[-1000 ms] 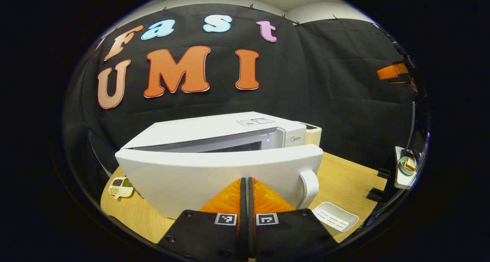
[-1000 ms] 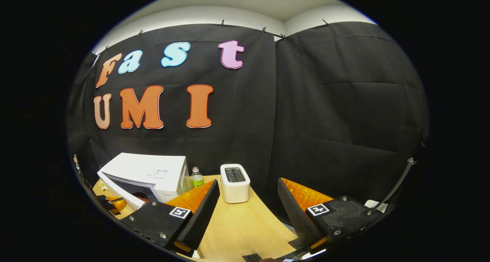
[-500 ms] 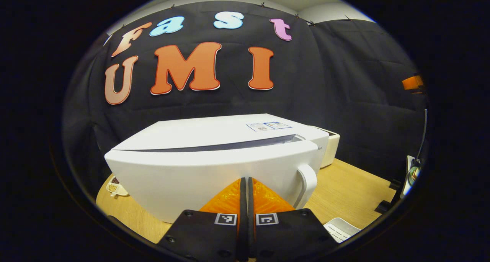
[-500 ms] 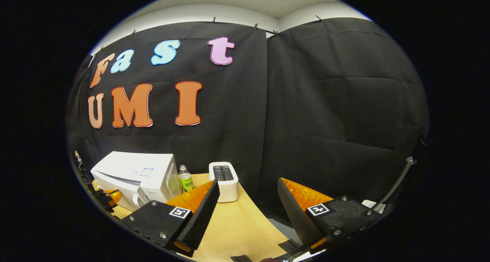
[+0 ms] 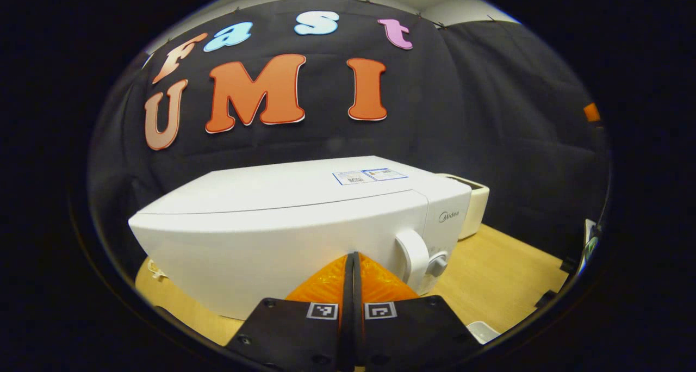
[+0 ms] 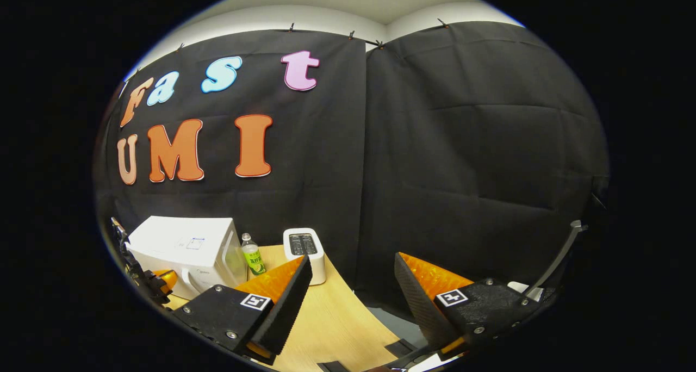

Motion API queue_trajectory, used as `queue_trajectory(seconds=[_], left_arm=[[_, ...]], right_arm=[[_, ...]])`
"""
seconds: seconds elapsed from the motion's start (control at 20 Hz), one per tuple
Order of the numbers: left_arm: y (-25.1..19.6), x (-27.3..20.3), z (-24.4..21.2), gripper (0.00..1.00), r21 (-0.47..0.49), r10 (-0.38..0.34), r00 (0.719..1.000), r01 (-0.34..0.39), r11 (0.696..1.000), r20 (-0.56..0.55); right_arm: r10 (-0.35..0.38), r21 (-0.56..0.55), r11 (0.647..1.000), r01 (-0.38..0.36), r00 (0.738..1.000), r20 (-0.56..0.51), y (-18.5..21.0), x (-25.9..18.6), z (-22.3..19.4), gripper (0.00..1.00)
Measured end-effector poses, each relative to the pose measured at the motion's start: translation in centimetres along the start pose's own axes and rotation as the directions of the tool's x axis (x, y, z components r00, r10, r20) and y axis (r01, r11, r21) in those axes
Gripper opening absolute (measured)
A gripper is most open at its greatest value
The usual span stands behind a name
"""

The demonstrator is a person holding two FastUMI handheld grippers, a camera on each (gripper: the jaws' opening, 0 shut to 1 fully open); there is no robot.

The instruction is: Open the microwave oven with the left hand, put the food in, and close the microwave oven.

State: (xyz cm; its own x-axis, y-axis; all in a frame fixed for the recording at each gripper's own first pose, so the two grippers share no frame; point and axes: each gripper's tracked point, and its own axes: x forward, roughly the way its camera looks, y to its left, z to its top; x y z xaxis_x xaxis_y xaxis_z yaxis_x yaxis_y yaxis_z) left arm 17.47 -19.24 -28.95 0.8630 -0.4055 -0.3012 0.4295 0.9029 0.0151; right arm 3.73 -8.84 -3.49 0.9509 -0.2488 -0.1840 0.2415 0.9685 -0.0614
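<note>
Left gripper view | left claw (image 5: 352, 259) together, tips at microwave (image 5: 283, 219) door front

microwave (image 5: 283, 236) fills the lower centre of left gripper view, door flush, blocking the way ahead of the left gripper (image 5: 352, 260). bare table (image 5: 505, 263) lower right of it gives free room. in right gripper view, bottle (image 6: 252, 255) and toaster (image 6: 305, 252) crowd lower centre-left; open tabletop runs down the lower middle.
</note>
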Motion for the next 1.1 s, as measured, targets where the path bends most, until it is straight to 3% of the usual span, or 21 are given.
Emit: queue_trajectory(seconds=[0.05,0.35,0.6,0.85,1.0,1.05,1.1], left_arm=[[0.0,-0.2,0.1,0.04,0.008,-0.002,1.000,0.002,1.000,0.007],[2.8,-3.1,2.9,0.04,-0.046,0.057,0.998,-0.056,0.997,0.023],[6.5,-8.2,6.7,0.04,-0.076,0.104,0.994,-0.102,0.992,0.026],[11.8,-14.6,13.4,0.04,-0.064,0.215,0.972,-0.210,0.976,0.094],[14.1,-18.6,15.6,0.06,-0.095,0.248,0.964,-0.239,0.966,0.096],[14.5,-20.0,16.4,0.35,-0.117,0.253,0.962,-0.241,0.963,0.098],[15.1,-21.3,17.2,0.44,-0.136,0.262,0.960,-0.247,0.959,0.101]], right_arm=[[0.005,-0.002,1.000,-0.005,1.000,-0.005,0.2,0.0,0.0,0.95],[0.058,-0.017,0.998,-0.058,0.998,0.010,2.6,0.1,0.6,0.95],[0.122,-0.023,0.992,-0.121,0.992,0.031,4.7,0.3,1.4,0.95],[0.180,0.001,0.984,-0.180,0.982,0.061,6.7,0.2,2.9,0.95],[0.206,0.014,0.978,-0.208,0.976,0.075,7.5,-0.2,3.7,0.95],[0.220,0.021,0.975,-0.222,0.972,0.079,7.8,-0.5,4.0,0.95],[0.230,0.023,0.972,-0.232,0.969,0.089,8.1,-0.7,4.3,0.95]])
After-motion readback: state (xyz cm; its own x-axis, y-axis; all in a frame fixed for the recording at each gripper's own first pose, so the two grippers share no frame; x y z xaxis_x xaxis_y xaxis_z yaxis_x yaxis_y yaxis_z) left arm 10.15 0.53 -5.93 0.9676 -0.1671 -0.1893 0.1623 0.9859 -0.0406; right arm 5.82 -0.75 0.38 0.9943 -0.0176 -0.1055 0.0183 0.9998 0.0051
